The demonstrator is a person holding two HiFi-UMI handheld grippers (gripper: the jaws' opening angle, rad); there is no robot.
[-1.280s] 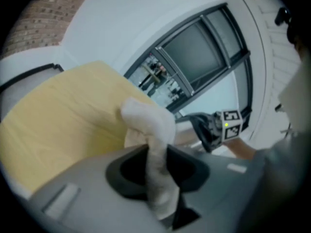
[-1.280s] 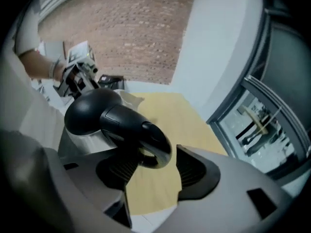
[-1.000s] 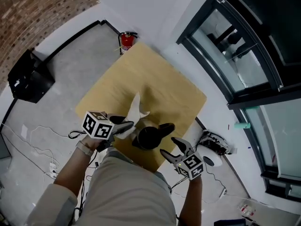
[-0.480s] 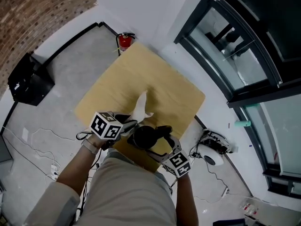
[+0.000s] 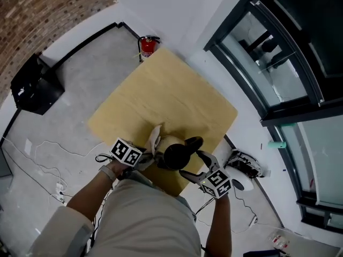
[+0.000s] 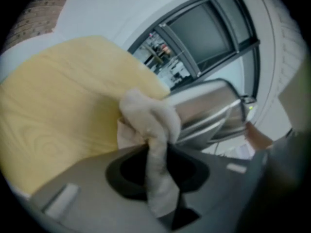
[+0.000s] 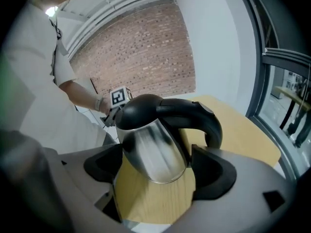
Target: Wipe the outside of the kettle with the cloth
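The left tool [image 5: 147, 155] is clamped on the cloth [image 6: 150, 125] at the side of the kettle [image 5: 174, 153], which stands near the surface's [image 5: 161, 90] near edge. The right tool [image 5: 195, 165] has just been opening; its jaws flank the kettle wide, not gripping. Risk: unbraced, wiping pressure may shove the kettle over the edge.

The left grey claw [image 5: 146, 155] is clamping a crumpled white cloth [image 6: 148, 125] at the left side of the steel, black-lidded kettle [image 7: 154, 152]. The right grey claw [image 5: 196, 166], whose jaws have just been opening wide, is straddling that kettle's body without gripping it.
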